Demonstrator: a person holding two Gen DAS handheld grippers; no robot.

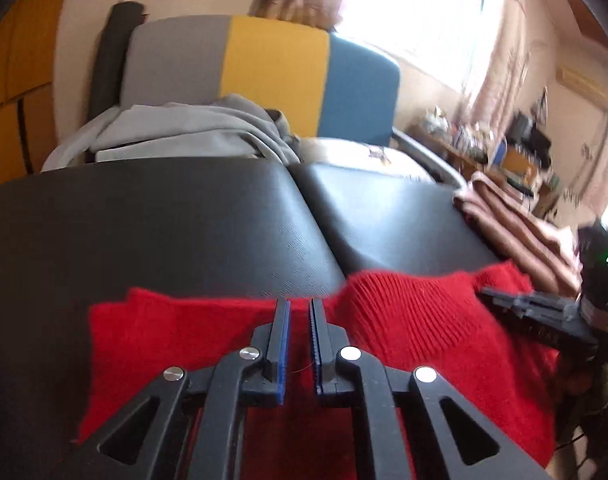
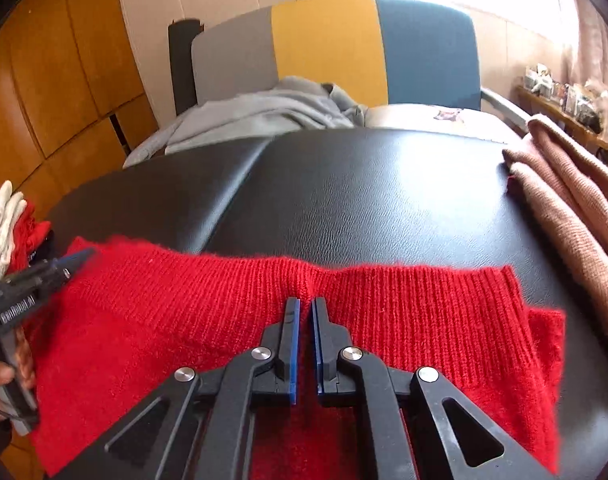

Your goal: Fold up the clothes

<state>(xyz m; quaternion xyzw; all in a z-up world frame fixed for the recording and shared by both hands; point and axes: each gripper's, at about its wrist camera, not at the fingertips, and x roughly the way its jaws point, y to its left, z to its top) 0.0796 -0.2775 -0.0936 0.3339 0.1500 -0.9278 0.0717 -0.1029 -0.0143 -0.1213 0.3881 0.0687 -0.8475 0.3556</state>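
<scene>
Two tools work over one red knitted sweater (image 2: pixel 224 320), which lies on a black padded tabletop (image 2: pixel 364 200); one folded pinkish-brown garment (image 2: pixel 576 208) sits at the tabletop's right side and one rumpled grey garment (image 2: pixel 264 114) lies on the seat of one chair (image 2: pixel 324 44) with grey, yellow and blue back panels beyond the far edge. The sweater's ribbed edge runs across the near part of the tabletop, and its right-hand corner stops short of the pinkish-brown garment, with a strip of bare black surface between them. Past the ribbed edge the tabletop is open all the way to its far edge, crossed only by one seam (image 1: pixel 316 224) between two pads. The right tool (image 2: pixel 306 302) points down at the ribbed edge with its fingers drawn almost together, and the knit puckers just at their tips, so it seems to pinch a fold there, though the contact is hard to make out. The left tool (image 1: pixel 300 302) stands over the sweater's far edge near its left end, its fingers narrowly parted; whether they grip the knit I cannot tell.
</scene>
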